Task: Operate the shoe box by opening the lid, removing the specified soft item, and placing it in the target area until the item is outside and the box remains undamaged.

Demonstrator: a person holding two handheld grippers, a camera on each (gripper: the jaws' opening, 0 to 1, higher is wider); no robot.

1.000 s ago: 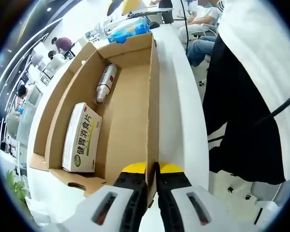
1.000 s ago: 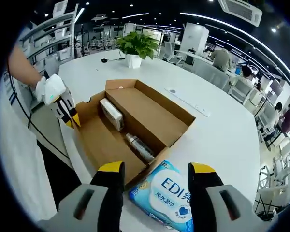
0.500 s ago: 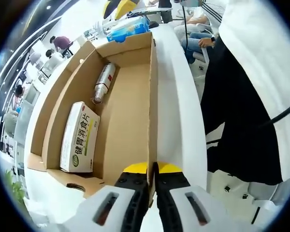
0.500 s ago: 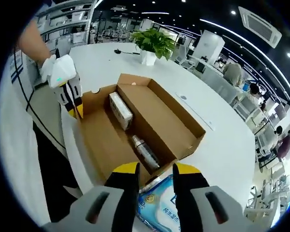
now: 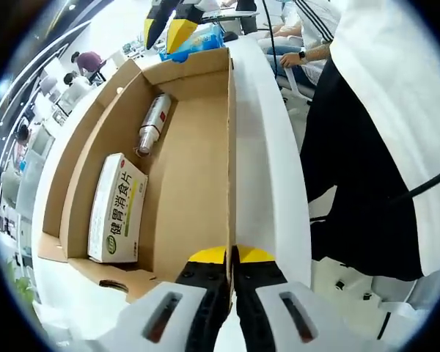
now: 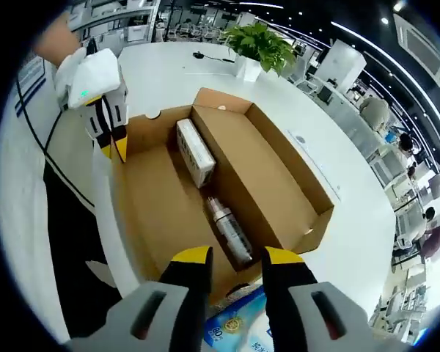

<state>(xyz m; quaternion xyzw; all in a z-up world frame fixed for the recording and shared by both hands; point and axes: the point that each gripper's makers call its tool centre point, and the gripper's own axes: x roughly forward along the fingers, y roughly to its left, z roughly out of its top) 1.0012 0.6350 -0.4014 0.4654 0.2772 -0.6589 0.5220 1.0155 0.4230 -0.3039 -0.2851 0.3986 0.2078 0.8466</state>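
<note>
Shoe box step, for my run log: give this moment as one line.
left gripper: shut on shoe box wall | right gripper: over wipes pack, jaws apart | inside: medicine box, bottle

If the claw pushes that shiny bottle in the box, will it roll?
Probably. The bottle is round and lies on its side on the flat box floor. Its metal-looking skin may be slippery. The box wall beside it would likely stop it.

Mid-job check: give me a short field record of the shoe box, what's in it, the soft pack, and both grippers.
box: open brown cardboard shoe box on white table
inside: white and green medicine carton, silver metal bottle
soft item: blue wet-wipe pack outside box, between right gripper jaws
left gripper: shut on box's side wall
right gripper: narrow gap, contact unclear
</note>
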